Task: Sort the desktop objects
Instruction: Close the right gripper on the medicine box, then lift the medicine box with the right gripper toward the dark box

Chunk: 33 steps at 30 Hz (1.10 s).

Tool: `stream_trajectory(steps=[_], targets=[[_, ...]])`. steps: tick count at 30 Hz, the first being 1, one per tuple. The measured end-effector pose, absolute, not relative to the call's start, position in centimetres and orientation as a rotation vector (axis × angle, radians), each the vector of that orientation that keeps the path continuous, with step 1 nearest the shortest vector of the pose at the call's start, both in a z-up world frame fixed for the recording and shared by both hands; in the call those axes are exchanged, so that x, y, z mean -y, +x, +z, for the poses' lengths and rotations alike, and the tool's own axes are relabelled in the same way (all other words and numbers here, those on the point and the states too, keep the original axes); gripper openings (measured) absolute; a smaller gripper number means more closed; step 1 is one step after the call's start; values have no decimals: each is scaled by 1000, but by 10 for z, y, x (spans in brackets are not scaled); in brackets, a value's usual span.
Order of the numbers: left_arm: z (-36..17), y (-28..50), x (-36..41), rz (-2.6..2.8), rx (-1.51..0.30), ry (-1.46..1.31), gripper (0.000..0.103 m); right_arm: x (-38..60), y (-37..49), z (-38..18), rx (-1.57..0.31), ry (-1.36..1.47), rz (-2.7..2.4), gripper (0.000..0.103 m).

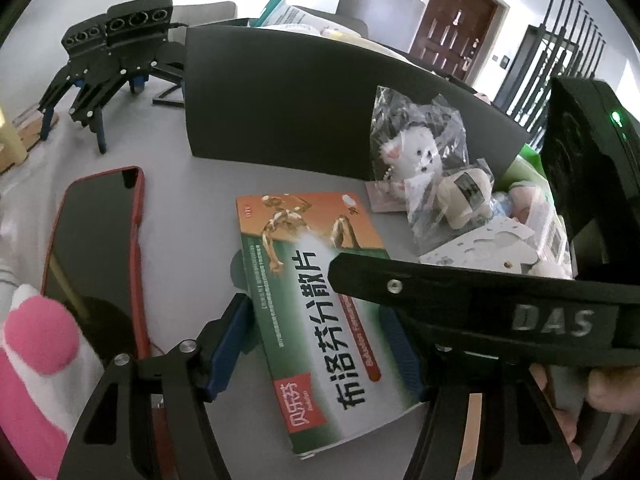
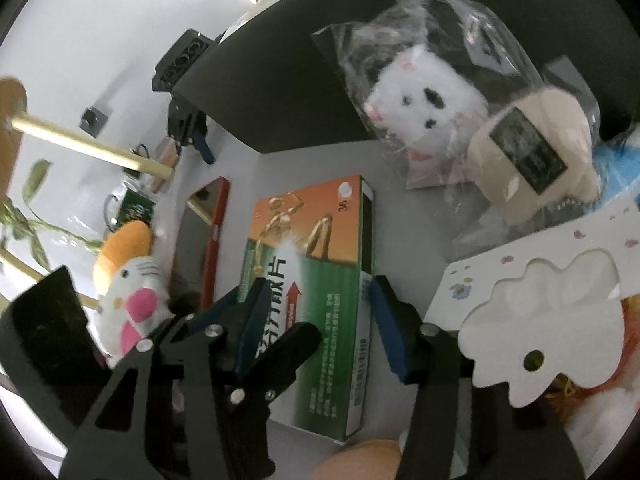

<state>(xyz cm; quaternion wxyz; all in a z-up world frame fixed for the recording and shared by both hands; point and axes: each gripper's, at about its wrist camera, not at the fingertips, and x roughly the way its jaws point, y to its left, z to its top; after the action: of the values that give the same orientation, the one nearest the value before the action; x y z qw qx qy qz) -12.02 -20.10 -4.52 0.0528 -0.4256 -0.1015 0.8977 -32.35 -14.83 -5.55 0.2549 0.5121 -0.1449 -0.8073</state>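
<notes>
A green and orange medicine box point(image 1: 316, 320) lies flat on the grey table and also shows in the right wrist view point(image 2: 316, 280). My left gripper point(image 1: 316, 340) is open, its blue pads on either side of the box. My right gripper point(image 2: 316, 320) is open and straddles the same box from the other end; its black body point(image 1: 460, 304) crosses the box in the left wrist view. A phone in a red case point(image 1: 96, 248) lies left of the box. A bagged white plush point(image 1: 416, 152) and a beige plush point(image 2: 532, 156) lie to the right.
A black curved board point(image 1: 300, 92) stands behind the objects. A spare black gripper point(image 1: 104, 64) stands at the back left. A pink and white cat plush point(image 2: 132, 284) sits beside the phone. White cloud-shaped card packaging point(image 2: 540, 308) lies at the right.
</notes>
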Motion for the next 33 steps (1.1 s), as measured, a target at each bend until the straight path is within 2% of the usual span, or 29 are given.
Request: stream_trajectory(steps=[8, 15, 33], targets=[[-48, -125, 197, 2758, 283, -1284, 66, 165, -316, -53, 200, 1368, -2303, 51], [-44, -122, 193, 2803, 200, -1279, 66, 157, -319, -53, 295, 1407, -2272, 51], [-8, -109, 200, 2909, 171, -1181, 66, 168, -297, -21, 324, 1334, -2246, 53]])
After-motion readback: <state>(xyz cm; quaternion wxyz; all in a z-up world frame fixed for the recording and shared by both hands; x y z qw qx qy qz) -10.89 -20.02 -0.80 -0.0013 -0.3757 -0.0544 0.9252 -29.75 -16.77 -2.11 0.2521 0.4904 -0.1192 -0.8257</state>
